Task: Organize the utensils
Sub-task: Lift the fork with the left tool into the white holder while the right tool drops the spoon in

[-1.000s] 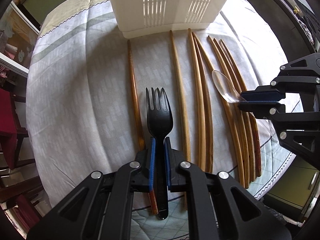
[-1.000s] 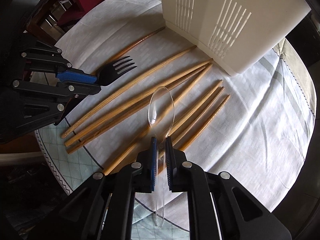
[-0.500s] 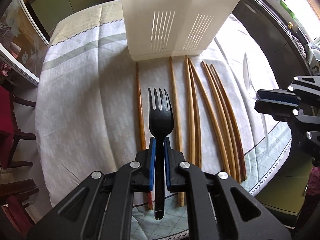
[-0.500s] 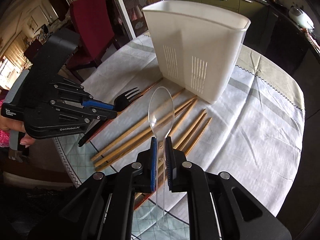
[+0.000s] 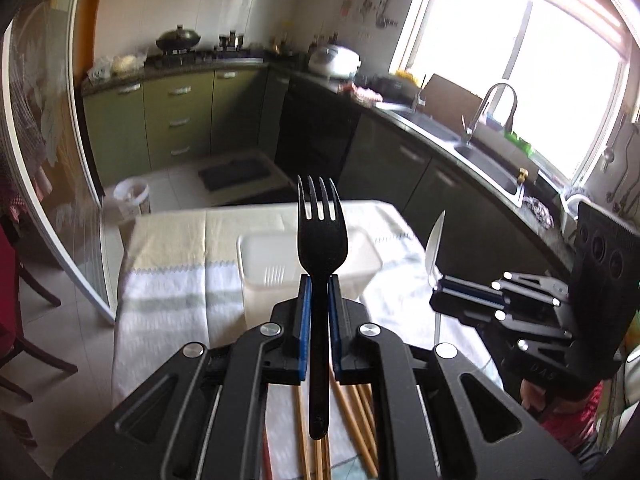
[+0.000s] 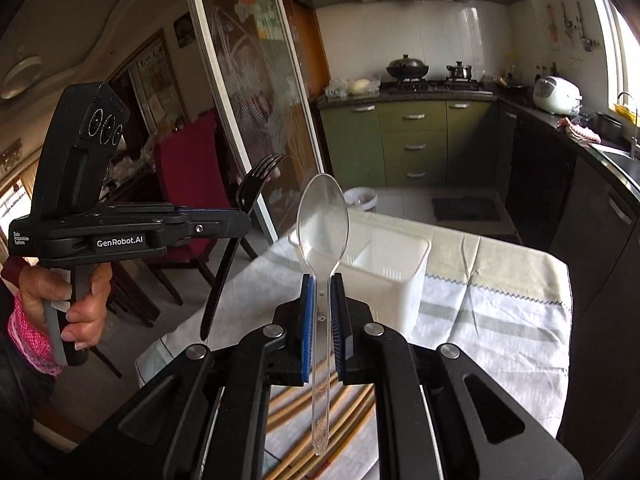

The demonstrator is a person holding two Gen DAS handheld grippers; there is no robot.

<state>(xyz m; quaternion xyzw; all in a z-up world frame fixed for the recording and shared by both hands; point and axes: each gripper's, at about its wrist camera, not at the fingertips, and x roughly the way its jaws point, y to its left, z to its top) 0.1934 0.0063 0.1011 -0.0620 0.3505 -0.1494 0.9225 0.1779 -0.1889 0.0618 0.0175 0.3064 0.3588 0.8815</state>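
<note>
The cloth-covered worktop [image 5: 168,296] fills the lower middle of both views, and the white slotted utensil holder [image 6: 384,280] stands on it at centre frame. Wooden chopsticks [image 6: 320,412] lie on the cloth at the bottom edge, partly hidden behind the gripper bodies. The left gripper [image 5: 319,312] has its fingers closed tight on the handle of a black fork [image 5: 321,240], which stands upright with tines up at centre frame and its handle end hanging below the blue pads. The right gripper [image 6: 321,320] has its fingers pinched on the stem of a clear plastic spoon [image 6: 323,220], bowl up in front of the holder. In the right wrist view, the left gripper's side, at left of frame, reads "GenRobot.AI"; a smaller label beside it is too small to read.
</note>
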